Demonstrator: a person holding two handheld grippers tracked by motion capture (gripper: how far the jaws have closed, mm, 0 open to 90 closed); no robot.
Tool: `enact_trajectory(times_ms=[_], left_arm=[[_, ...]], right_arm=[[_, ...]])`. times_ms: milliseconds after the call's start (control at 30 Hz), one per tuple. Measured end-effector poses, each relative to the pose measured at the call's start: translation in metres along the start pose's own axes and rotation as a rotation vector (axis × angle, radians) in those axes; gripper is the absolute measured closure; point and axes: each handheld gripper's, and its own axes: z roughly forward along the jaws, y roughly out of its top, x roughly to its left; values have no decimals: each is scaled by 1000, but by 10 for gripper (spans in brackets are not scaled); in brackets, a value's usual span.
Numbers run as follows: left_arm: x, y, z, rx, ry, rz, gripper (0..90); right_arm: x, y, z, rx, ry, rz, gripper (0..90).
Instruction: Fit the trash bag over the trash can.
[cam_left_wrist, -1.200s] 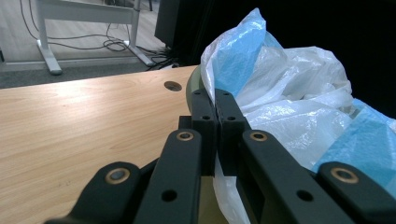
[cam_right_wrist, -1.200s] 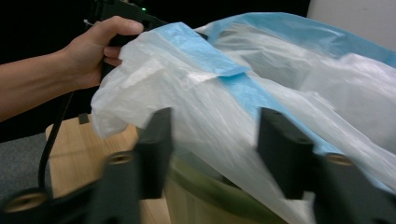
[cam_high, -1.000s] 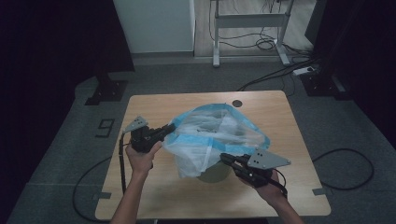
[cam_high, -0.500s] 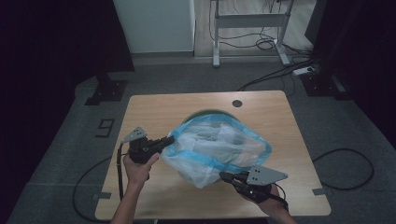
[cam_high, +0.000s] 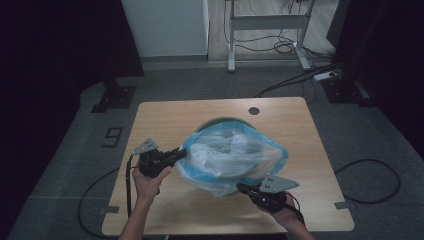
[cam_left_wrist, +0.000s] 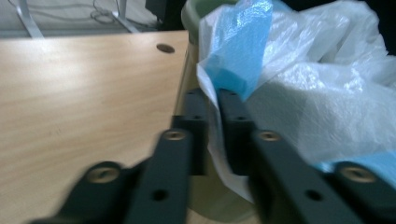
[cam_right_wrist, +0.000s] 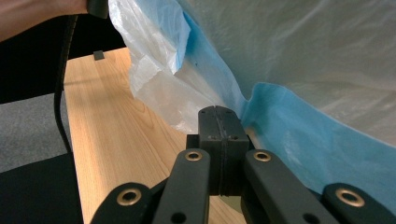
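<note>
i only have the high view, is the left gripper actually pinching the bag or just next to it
Observer: Pinching. In the left gripper view the bag's white edge runs down between the left gripper's fingers.
Operator: what's under the bag on that side
Observer: A pale green bin; its wall stands just beyond those fingers.
Operator: and the right gripper
Observer: In its own view the right gripper's fingers are pressed together with no gap, right at the bag's blue rim. Whether film is caught between them is unclear.
</note>
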Motion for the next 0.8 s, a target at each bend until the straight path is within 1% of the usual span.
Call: enact_trajectory(times_ms=[133, 200, 267, 400, 433, 467, 500, 533, 600, 633, 700, 767, 800], left_arm=[[-8, 15, -5, -34, 6, 54, 542], [-13, 23, -4, -39, 2, 76, 496], [-16, 31, -1, -36, 9, 90, 462], [-17, 44, 13, 3, 8, 102, 430], [-17, 46, 17, 13, 9, 108, 440], [-17, 48, 21, 21, 11, 116, 485], [-17, 49, 24, 33, 17, 120, 556], [-16, 50, 27, 48, 24, 116, 612], [-15, 51, 31, 63, 22, 103, 740], [-14, 51, 32, 61, 17, 95, 789], [-13, 50, 32, 46, 23, 91, 852], [-13, 49, 31, 31, 35, 96, 885], [-14, 49, 30, 21, 42, 96, 891]], right_arm=[[-1, 1, -2, -1, -5, -2, 891], [-2, 1, -2, -1, -6, -1, 891], [-2, 0, -1, -2, -6, 1, 891], [-2, -2, 0, 1, -8, -2, 891], [-1, -2, 0, 1, -11, -2, 890], [-1, -3, 0, 0, -14, -2, 889], [-1, -4, 0, -1, -17, -3, 882], [0, -4, -1, -4, -19, -2, 856], [2, -5, -3, -18, -33, -8, 730], [4, -5, -6, -29, -37, -12, 676], [9, -1, -15, -66, -38, -19, 597], [14, 6, -30, -115, -44, -36, 554], [14, 10, -38, -138, -57, -41, 537]])
